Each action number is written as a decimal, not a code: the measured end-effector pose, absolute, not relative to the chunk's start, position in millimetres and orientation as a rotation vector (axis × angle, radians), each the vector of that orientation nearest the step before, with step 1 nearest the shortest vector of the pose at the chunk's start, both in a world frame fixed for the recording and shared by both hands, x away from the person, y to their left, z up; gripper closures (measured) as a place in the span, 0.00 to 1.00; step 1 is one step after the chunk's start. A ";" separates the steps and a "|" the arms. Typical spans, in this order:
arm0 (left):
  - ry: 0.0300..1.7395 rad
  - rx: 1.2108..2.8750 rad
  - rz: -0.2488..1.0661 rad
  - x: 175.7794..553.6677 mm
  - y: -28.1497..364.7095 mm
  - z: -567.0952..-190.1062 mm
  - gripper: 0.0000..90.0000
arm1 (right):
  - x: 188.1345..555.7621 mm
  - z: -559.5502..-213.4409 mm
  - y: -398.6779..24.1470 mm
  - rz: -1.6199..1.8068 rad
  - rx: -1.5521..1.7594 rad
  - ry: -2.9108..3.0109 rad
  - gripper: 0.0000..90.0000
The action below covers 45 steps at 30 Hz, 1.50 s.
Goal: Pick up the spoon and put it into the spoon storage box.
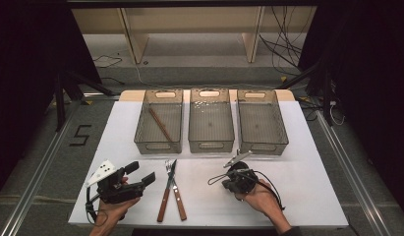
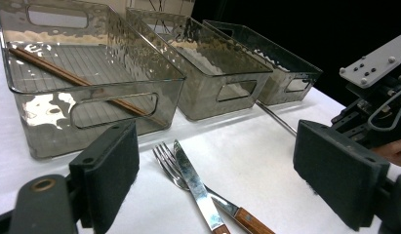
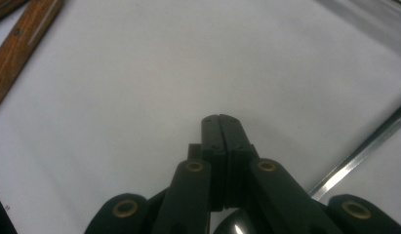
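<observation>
Looked like a lab recording setup, not anyone's kitchen. A white table sat inside black curtains on bare grey floor with metal rails, a taped "5" beside it. Loose cables trailed past a plain wooden shelf frame behind.

Grey floor with cables surrounds the white table; pale wooden shelving stands behind, dark sides.

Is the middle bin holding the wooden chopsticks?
No, the chopsticks lie in the left bin; the middle bin holds none.
</observation>
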<state>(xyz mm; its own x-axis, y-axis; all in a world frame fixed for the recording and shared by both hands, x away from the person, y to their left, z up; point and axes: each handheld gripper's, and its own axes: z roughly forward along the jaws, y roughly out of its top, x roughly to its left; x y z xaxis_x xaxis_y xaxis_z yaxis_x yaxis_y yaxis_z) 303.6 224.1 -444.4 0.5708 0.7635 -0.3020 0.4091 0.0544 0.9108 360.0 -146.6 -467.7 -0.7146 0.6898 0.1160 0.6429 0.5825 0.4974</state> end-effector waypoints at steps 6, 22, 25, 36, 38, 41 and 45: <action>1.023 1.573 0.358 303.9 223.6 -444.6 0.18 | 356.4 -470.9 -150.7 0.776 1.156 2.725 1.00; 1.021 1.569 0.361 302.8 225.1 -444.3 0.18 | 341.9 -466.2 -177.9 0.663 1.182 2.719 1.00; 1.020 1.571 0.360 302.8 224.6 -444.4 0.18 | 337.5 -464.8 -188.9 0.632 1.206 2.708 1.00; 1.015 1.578 0.359 303.1 221.0 -444.3 0.18 | 335.4 -460.2 -231.8 0.517 1.310 2.607 1.00; 1.016 1.579 0.359 303.1 221.0 -444.5 0.18 | 336.4 -459.6 -235.0 0.502 1.315 2.599 1.00; 1.018 1.579 0.361 303.2 221.8 -444.8 0.18 | 337.6 -458.0 -236.9 0.511 1.318 2.608 1.00; 1.017 1.579 0.363 303.1 222.2 -444.7 0.18 | 340.9 -444.2 -235.9 0.571 1.302 2.594 0.96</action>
<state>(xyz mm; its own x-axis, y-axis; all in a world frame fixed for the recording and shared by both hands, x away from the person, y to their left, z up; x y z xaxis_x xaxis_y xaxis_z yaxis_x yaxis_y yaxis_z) 303.1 222.2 -444.7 0.5743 0.7649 -0.2917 0.4073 0.0421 0.9123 340.9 -235.9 -444.2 -0.5988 0.8009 0.0085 0.7303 0.5416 0.4163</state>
